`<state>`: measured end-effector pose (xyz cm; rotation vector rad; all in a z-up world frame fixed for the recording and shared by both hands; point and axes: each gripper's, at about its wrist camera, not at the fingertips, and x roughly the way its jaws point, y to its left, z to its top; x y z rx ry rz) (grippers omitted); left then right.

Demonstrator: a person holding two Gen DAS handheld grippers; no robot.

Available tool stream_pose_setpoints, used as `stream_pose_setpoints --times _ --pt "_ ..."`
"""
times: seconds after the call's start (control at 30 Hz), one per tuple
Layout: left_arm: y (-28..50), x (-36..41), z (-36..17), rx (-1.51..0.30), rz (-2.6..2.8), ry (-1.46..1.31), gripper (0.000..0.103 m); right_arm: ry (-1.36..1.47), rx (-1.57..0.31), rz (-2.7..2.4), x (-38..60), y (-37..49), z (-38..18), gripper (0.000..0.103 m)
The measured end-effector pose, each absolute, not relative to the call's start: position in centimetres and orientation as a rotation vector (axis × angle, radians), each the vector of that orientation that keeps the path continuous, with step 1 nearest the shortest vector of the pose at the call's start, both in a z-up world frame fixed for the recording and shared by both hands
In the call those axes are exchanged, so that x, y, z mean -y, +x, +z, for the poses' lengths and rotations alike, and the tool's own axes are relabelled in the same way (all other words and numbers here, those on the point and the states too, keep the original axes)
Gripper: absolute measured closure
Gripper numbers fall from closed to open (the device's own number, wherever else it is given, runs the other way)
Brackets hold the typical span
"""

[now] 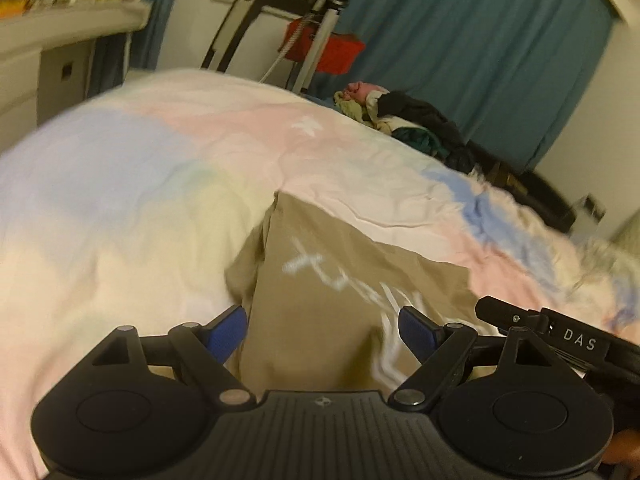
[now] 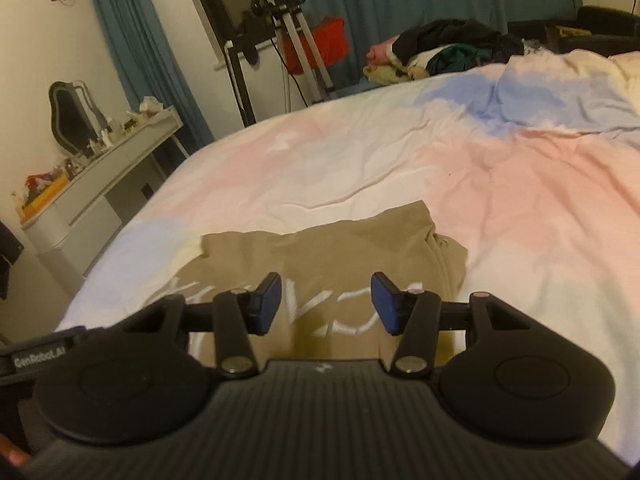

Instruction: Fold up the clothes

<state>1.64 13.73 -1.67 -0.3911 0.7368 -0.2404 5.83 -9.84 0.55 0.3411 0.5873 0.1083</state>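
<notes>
Right gripper point(image 2: 325, 304), jaws parted, is held above a tan garment point(image 2: 320, 248) laid on pastel bedding point(image 2: 500, 208).

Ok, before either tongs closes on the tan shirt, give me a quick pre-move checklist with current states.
1. Left tongs open: ok.
2. Right tongs open: ok.
3. Both empty, nothing between the fingers: ok.
4. Tan shirt lies on the bedspread, partly folded, white lettering up: ok.
5. Shirt's far right side flat: not ok, bunched.
6. Tongs touching the fabric: cannot tell.
7. Clothes pile apart from the shirt: ok.
</notes>
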Motion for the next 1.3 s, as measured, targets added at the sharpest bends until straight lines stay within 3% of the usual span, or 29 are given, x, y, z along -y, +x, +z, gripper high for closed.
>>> stream_pose_setpoints --times 0.1,0.2,0.5,0.6,0.8,0.93,1.2,1.3 --pt "0.0 -15.1 -2.4 -0.781 -0.253 -0.537 0.017 0.393 -0.565 0.110 10.5 3.9 2.1 0.045" --pt "-0.2 -15.8 -3.2 -0.799 -0.263 -0.646 0.017 0.510 -0.551 0.132 11.5 2.0 2.6 0.016" --pt "2.3 -16.6 -7.5 -0.832 -0.229 -0.924 0.021 0.925 -0.671 0.213 12.5 1.4 -2.0 0.014" --pt "3.1 -17.0 -8.7 -0.822 -0.207 -1.004 0.028 1.058 -0.722 0.232 12.1 2.3 -4.4 0.012" --pt "2.9 -16.9 -9.1 -0.787 -0.174 -1.003 0.045 1.325 -0.821 0.271 11.3 4.1 -9.3 0.013" --pt "1.8 -17.0 -8.2 -0.800 -0.150 -0.972 0.047 1.412 -0.829 0.206 11.5 4.3 -11.1 0.023" --pt "1.6 -14.4 -7.4 -0.885 -0.350 -0.956 0.019 1.425 -0.676 -0.029 14.1 1.6 -10.2 0.026" --pt "2.4 -12.6 -8.4 -0.950 -0.435 -0.968 0.019 1.408 -0.691 -0.036 14.2 2.0 -10.5 0.048"
